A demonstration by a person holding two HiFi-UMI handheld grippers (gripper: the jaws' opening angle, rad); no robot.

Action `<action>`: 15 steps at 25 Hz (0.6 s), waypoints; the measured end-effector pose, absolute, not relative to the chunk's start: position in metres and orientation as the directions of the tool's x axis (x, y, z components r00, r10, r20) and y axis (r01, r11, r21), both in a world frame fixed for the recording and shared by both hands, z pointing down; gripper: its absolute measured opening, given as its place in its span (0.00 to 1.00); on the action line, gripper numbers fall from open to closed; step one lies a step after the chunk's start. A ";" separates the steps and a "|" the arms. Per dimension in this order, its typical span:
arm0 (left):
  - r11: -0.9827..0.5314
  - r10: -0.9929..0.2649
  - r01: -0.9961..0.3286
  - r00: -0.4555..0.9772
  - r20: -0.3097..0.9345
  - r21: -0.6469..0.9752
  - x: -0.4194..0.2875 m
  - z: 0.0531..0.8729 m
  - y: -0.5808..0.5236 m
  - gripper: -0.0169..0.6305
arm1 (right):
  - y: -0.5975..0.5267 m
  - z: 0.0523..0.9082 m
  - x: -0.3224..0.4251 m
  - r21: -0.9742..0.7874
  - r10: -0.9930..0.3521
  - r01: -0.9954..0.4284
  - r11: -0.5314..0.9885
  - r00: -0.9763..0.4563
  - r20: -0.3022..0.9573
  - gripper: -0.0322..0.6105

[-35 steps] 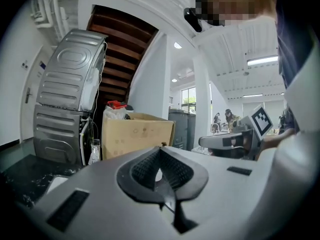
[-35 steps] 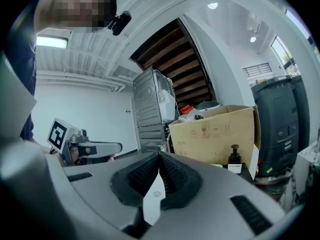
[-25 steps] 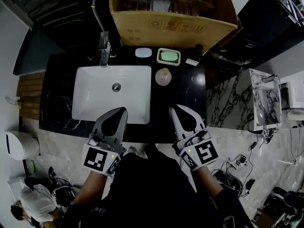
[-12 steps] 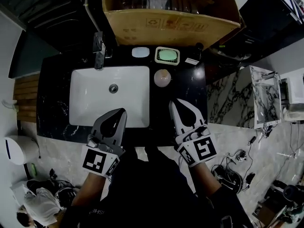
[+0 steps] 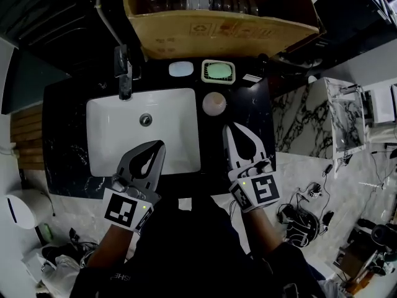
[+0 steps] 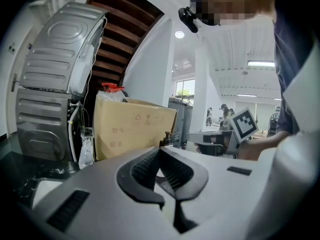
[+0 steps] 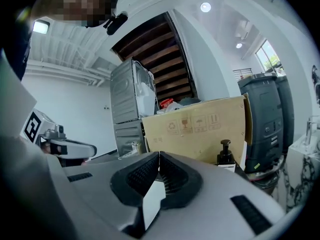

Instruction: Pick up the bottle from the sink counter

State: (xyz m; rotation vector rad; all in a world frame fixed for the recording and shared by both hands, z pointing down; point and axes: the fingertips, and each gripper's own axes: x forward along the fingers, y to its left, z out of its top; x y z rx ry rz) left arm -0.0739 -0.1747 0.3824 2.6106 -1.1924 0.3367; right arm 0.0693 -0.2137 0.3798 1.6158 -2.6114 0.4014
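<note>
Black marble tabletop (image 5: 248, 113) bears a cardboard box (image 5: 217, 30) at the back and a white sink (image 5: 167, 135). Over its near side hang the left hand-held gripper (image 5: 160, 145) and right hand-held gripper (image 5: 228, 129), jaws together, empty. The dark pump bottle (image 7: 226, 160) stands back right, beside the box.

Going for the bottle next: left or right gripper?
Right. The right gripper sits over the counter beside the sink, on the pump bottle's side; the left gripper is over the sink, farther off. The right jaws are shut, so open them first.
</note>
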 end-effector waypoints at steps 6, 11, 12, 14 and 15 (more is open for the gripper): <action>-0.651 -0.683 -0.746 0.655 0.324 0.137 -0.085 0.392 -0.191 0.04 | -0.232 0.398 0.067 -0.193 -0.889 -0.906 0.376 -0.412 0.201 0.09; -0.641 -0.688 -0.751 0.654 0.315 0.160 -0.087 0.398 -0.200 0.04 | -0.244 0.410 0.066 -0.195 -0.894 -0.913 0.359 -0.396 0.208 0.09; -0.642 -0.684 -0.750 0.654 0.322 0.160 -0.087 0.400 -0.200 0.04 | -0.247 0.412 0.067 -0.193 -0.895 -0.913 0.360 -0.397 0.206 0.09; -0.652 -0.671 -0.743 0.658 0.343 0.151 -0.087 0.406 -0.199 0.04 | -0.250 0.416 0.066 -0.198 -0.893 -0.912 0.360 -0.398 0.209 0.09; -0.656 -0.665 -0.741 0.658 0.352 0.146 -0.087 0.407 -0.199 0.04 | -0.252 0.418 0.066 -0.203 -0.892 -0.911 0.360 -0.399 0.212 0.09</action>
